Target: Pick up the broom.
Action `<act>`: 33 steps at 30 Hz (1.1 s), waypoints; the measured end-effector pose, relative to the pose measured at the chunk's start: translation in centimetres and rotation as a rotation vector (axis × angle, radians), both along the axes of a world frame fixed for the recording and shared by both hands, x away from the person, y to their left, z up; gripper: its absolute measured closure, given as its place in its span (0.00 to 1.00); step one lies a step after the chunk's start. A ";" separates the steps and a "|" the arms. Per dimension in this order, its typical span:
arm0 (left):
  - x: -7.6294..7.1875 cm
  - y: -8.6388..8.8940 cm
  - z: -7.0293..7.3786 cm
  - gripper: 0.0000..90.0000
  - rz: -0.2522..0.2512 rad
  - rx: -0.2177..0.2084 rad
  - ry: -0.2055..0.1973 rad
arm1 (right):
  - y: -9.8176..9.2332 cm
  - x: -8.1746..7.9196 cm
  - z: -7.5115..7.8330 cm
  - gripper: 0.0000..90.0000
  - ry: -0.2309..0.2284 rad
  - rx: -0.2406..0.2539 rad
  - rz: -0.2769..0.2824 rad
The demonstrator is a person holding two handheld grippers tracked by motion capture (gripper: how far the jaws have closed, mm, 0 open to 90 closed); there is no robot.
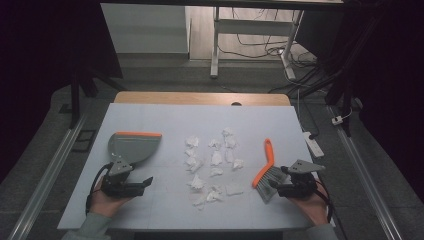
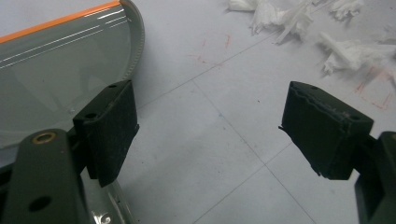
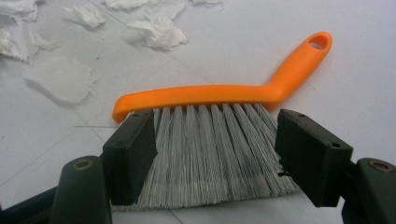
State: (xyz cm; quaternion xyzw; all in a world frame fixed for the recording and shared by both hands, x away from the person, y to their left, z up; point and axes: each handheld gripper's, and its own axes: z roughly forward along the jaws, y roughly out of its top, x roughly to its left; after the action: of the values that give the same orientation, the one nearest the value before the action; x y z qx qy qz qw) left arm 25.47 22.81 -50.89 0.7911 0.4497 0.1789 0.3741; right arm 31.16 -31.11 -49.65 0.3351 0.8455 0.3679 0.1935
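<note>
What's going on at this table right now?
A person is set to sweep up torn paper scraps on a white table. The right gripper has its jaws open around the bristles of an orange brush, not yet clamped. The left gripper is open beside a grey dustpan, holding nothing.

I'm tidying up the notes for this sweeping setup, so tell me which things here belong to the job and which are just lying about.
Part of the job:
- brush, between the open right gripper jaws
- dustpan, beside the open left gripper
- crumpled paper scraps
- table

Just lying about:
- power strip past the table's right edge
- cables on the floor
</note>
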 end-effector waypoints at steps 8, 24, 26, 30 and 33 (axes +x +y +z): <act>0.0 0.0 0.0 0.22 0.000 -0.001 -0.002 | 0.2 0.0 -0.2 0.32 0.028 0.000 0.011; 0.1 0.2 -0.1 0.22 -0.002 0.005 -0.011 | 0.9 -0.3 0.2 0.31 0.053 -0.011 0.013; 0.1 0.2 -0.1 0.22 -0.003 0.002 -0.011 | 1.1 -0.3 0.3 0.31 0.055 -0.012 0.012; 0.3 0.1 -0.1 0.22 -0.005 0.003 -0.012 | 1.5 -0.4 0.6 0.30 0.042 -0.015 -0.007; 0.5 -0.1 -0.2 0.22 -0.006 0.015 -0.008 | 1.3 -0.4 0.9 0.32 0.029 -0.019 -0.010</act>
State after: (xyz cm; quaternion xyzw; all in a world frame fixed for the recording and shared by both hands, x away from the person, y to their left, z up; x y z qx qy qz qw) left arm 25.96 22.72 -51.07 0.7944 0.4445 0.1845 0.3706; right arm 30.80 -29.80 -48.75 0.3426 0.8501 0.3538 0.1865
